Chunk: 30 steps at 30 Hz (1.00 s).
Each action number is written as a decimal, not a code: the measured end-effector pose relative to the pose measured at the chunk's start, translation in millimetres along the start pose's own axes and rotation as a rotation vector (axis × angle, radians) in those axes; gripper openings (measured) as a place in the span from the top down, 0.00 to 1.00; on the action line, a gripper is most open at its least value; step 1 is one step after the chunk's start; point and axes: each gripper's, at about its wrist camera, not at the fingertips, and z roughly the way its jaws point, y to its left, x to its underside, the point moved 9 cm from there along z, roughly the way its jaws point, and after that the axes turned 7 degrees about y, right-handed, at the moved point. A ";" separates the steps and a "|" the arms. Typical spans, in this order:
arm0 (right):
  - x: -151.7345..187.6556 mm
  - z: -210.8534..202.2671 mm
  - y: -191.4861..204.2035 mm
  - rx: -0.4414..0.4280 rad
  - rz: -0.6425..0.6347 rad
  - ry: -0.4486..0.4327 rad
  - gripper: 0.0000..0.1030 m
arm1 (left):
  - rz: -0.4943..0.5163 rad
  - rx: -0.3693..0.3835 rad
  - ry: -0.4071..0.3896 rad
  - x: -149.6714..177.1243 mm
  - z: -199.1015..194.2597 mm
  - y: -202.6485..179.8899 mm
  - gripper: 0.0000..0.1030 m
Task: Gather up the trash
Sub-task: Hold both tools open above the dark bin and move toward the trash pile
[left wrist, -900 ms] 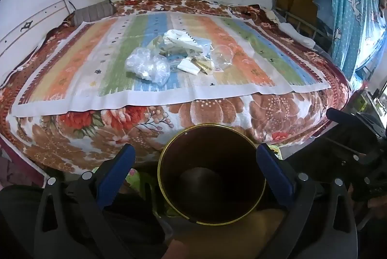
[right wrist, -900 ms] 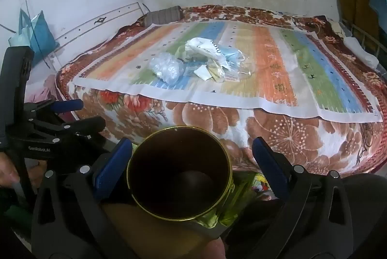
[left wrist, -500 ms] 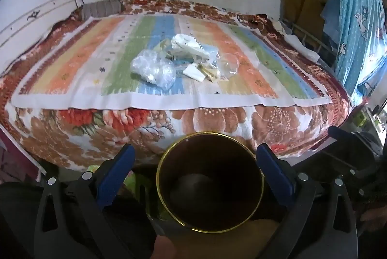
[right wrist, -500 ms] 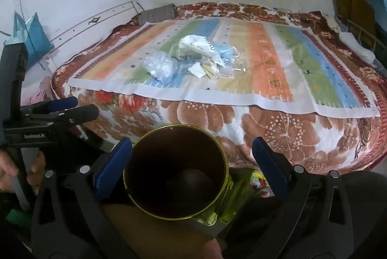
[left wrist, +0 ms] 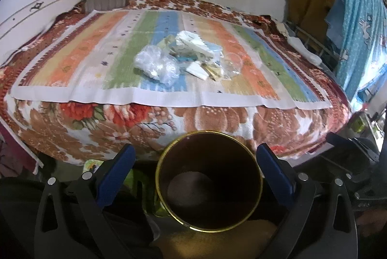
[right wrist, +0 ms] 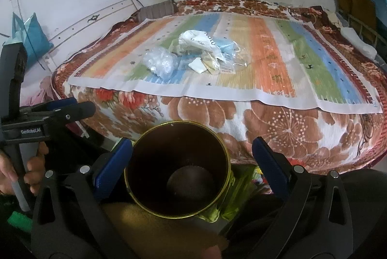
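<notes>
A pile of trash lies mid-bed on a striped mat (left wrist: pixel 72 60): crumpled clear plastic (left wrist: pixel 157 65), a white bag (left wrist: pixel 193 41), a clear cup (left wrist: pixel 233 63) and paper scraps (left wrist: pixel 197 70). The same plastic (right wrist: pixel 159 61) and bag (right wrist: pixel 198 40) show in the right wrist view. A dark bin with a gold rim (left wrist: pixel 208 131) stands below the bed's near edge. My left gripper (left wrist: pixel 194 171) hangs open above the bin (right wrist: pixel 179 122), and so does my right gripper (right wrist: pixel 191 167). No pad touches the bin, and the trash is far ahead of both.
A floral blanket (left wrist: pixel 217 118) covers the bed, with a grey pillow (left wrist: pixel 106 1) at its far left. Hanging blue and yellow cloth (left wrist: pixel 358 24) and a metal rail stand at the right. A hand (right wrist: pixel 31 169) holds the left gripper's handle. A teal bag (right wrist: pixel 31 38) leans on the left wall.
The left wrist view has swung a little, so the bed and trash sit slightly further right. In the right wrist view the left gripper has risen a bit. Both stay wide open.
</notes>
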 end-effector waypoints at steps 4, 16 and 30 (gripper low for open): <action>-1.2 2.3 2.0 -0.009 -0.003 -0.003 0.08 | -0.016 -0.024 -0.002 -1.0 1.3 -1.3 0.06; -2.4 2.2 5.3 -0.032 -0.008 0.012 0.08 | -0.048 -0.021 -0.001 -4.7 1.8 2.9 0.06; -2.0 8.1 11.8 -0.036 -0.035 0.025 0.08 | -0.050 -0.020 0.007 -6.7 3.7 1.6 0.06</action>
